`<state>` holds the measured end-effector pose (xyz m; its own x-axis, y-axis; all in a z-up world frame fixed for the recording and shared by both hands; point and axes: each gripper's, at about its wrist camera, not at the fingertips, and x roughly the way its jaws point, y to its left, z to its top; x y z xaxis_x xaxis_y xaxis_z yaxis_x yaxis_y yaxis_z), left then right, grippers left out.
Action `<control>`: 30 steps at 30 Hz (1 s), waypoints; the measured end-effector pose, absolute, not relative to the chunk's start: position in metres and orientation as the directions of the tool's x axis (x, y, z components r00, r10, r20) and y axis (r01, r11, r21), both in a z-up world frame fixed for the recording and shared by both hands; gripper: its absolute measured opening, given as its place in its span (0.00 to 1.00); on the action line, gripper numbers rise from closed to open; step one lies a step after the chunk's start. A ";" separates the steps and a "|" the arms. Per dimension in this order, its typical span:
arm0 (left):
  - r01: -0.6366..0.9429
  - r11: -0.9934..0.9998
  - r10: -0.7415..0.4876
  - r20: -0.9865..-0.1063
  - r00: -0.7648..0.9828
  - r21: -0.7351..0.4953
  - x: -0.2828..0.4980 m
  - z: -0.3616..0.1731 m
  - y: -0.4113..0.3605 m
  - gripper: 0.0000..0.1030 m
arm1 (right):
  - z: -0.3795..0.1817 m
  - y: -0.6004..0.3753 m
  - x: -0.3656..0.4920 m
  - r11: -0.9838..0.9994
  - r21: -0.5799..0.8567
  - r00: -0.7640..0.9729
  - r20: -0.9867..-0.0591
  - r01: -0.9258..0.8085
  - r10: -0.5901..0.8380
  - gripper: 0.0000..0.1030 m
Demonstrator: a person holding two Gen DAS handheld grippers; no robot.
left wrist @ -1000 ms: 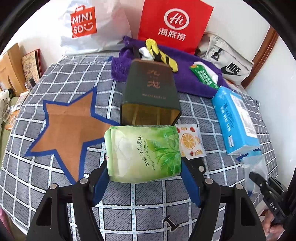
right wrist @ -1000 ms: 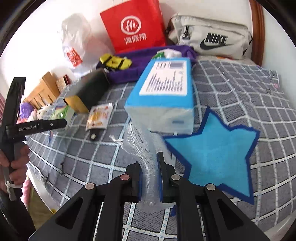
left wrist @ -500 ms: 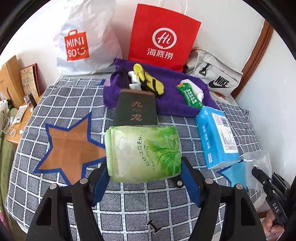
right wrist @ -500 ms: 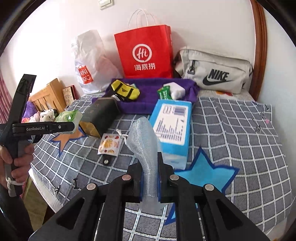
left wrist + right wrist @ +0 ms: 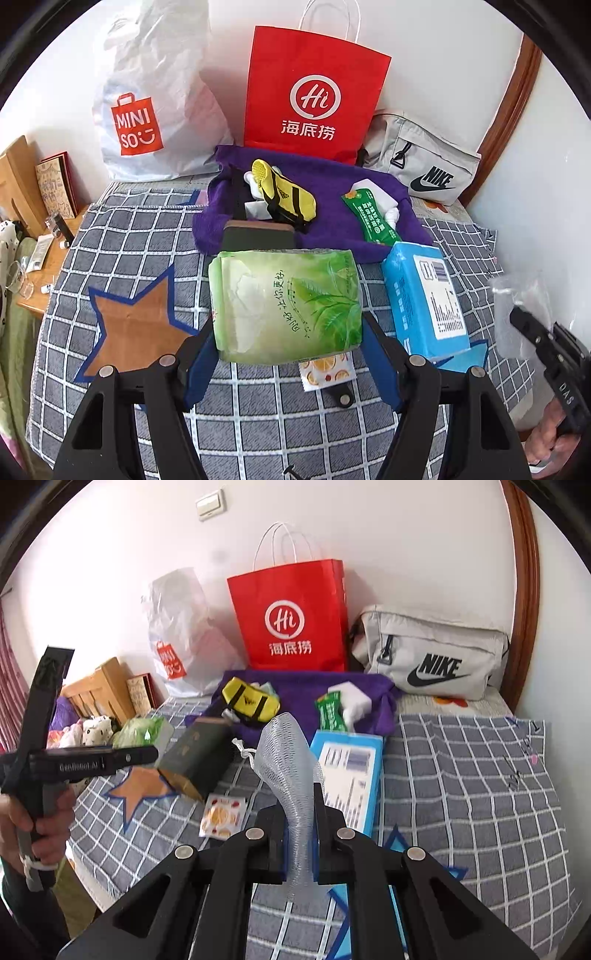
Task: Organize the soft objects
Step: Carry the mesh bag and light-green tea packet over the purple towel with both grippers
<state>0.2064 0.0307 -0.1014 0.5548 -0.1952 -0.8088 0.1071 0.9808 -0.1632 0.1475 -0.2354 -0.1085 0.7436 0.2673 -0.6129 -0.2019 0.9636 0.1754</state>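
Note:
My left gripper (image 5: 286,341) is shut on a green tissue pack (image 5: 286,302), held above the checked bed cover. That same green tissue pack (image 5: 142,731) shows in the right wrist view, at the tip of the left gripper. My right gripper (image 5: 300,829) is shut on a clear mesh pouch (image 5: 290,764), which stands up between the pads. The pouch (image 5: 517,295) also shows at the right edge of the left wrist view. A blue tissue pack (image 5: 424,299) lies on the bed. A purple towel (image 5: 332,192) at the back holds a yellow pouch (image 5: 286,197) and a green packet (image 5: 369,218).
A dark box (image 5: 195,753) and an orange-print sachet (image 5: 221,816) lie mid-bed. There is an orange star patch (image 5: 136,328) on the left and a blue star patch (image 5: 393,845) on the right. A red paper bag (image 5: 314,96), a white plastic bag (image 5: 155,110) and a grey Nike bag (image 5: 432,657) line the wall.
Both grippers have risen with their loads, so the bed looks farther off. The mesh pouch came up off the cover. The green pack now hides most of the dark box.

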 end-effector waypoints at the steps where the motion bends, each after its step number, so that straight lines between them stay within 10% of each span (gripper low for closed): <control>1: 0.106 0.981 -0.192 -0.810 0.554 -0.160 0.209 -0.101 0.030 0.68 | -0.106 -0.236 0.151 0.963 0.175 0.746 -0.609 -0.204 0.268 0.09; 30: 0.074 0.989 -0.148 -0.812 0.565 -0.128 0.333 -0.088 0.032 0.68 | -0.083 -0.232 0.326 0.962 0.192 0.779 -0.567 -0.193 0.269 0.09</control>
